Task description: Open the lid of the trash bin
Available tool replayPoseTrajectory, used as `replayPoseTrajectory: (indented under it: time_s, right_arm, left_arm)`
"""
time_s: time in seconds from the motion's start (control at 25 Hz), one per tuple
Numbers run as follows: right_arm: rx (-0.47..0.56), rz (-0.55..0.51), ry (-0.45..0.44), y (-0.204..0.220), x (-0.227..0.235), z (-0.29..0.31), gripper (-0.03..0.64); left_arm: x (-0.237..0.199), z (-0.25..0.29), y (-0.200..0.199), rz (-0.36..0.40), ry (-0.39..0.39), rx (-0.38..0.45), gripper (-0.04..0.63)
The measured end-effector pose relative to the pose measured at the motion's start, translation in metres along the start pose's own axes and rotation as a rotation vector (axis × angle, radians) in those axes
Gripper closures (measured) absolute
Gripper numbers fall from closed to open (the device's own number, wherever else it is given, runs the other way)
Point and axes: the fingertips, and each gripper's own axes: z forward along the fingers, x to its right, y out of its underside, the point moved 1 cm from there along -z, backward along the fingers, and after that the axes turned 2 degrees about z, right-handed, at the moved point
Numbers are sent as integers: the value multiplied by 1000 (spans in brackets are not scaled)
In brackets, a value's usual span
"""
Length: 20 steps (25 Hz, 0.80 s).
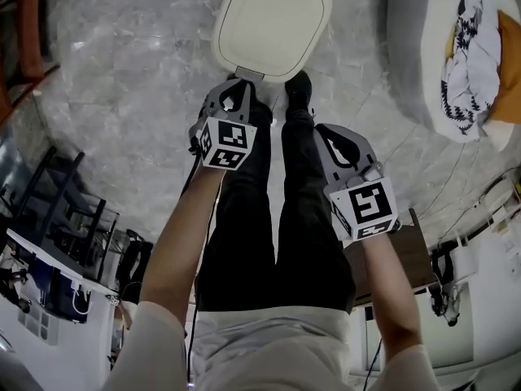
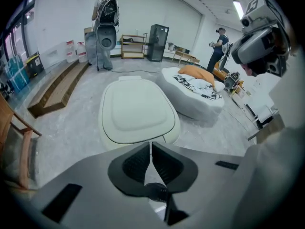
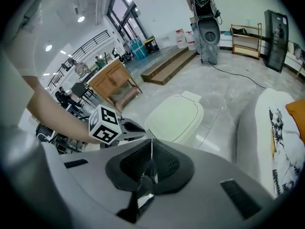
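Note:
The trash bin stands on the grey floor with its cream lid (image 1: 273, 23) lying flat and closed. My left gripper (image 1: 241, 86) hovers at the bin's near edge, just short of the lid, jaws shut on nothing. In the left gripper view the lid (image 2: 136, 111) fills the space right ahead of the left gripper (image 2: 151, 144). My right gripper (image 1: 327, 133) hangs further back and to the right, over the person's leg, also shut and empty. From the right gripper (image 3: 152, 142) view the bin (image 3: 175, 118) sits ahead, with the left gripper's marker cube (image 3: 107, 124) at its left.
A white beanbag (image 1: 440, 63) with a patterned cloth lies right of the bin. The person's black-trousered legs and shoe (image 1: 299, 88) stand just before the bin. A wooden chair (image 1: 24, 39) is at far left; a low wooden platform (image 2: 57, 87) lies beyond.

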Motion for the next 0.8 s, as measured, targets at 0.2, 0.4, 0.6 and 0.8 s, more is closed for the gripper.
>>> replayPoseTrajectory:
  time_s: [0.2,0.4,0.6,0.8]
  right_arm:
    - [6,7,7,9,9,-3,586]
    - [16,22,17,15,13,-7,586]
    - [24,34,27,19,17,-10,586]
    - [21,21,27,23,12,-10,586]
  left_arm:
    - [2,17,9,33,-12,-50,575]
    - [1,27,15,38,-21,-106,574]
    - [1,33,16,30,-31,-178,574]
    - [-3,34,16,-27,-38,-191,574]
